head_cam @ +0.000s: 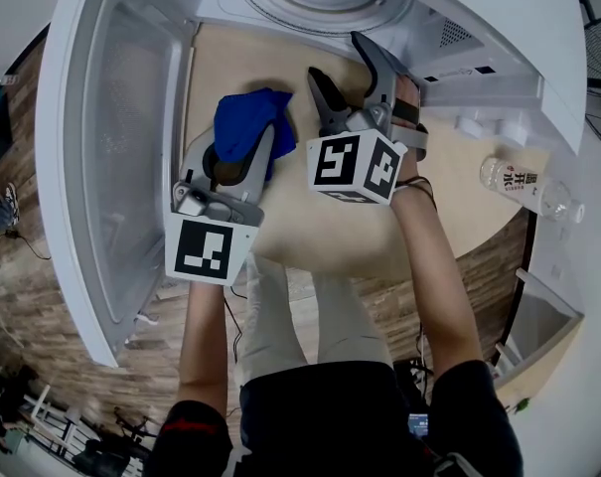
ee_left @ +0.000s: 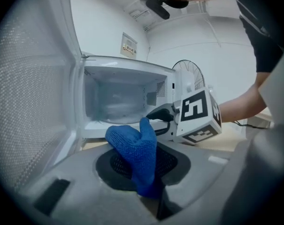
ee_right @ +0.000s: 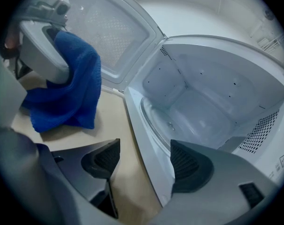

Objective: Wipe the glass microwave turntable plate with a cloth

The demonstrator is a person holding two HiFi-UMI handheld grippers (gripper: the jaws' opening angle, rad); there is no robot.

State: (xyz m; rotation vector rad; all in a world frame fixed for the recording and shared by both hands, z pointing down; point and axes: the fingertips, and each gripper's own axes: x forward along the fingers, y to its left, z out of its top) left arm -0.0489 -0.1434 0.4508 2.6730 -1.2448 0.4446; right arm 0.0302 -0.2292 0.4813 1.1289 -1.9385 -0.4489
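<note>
Blue cloth [ee_left: 137,149] pinched in left gripper [head_cam: 235,152] fingers near counter's [head_cam: 230,68] front edge; right gripper [ee_right: 144,161] fingers wide apart, empty; glass turntable plate [ee_right: 198,118] inside open microwave [head_cam: 519,38], probably unwiped, so cloth likely goes in next.

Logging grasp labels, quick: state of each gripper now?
Left gripper: shut on the blue cloth.
Right gripper: open, nothing between its jaws.

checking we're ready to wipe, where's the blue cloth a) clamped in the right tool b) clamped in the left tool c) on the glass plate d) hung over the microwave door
B: the left gripper view shows the blue cloth pinched in the left tool, while the right tool stands open and empty.
</note>
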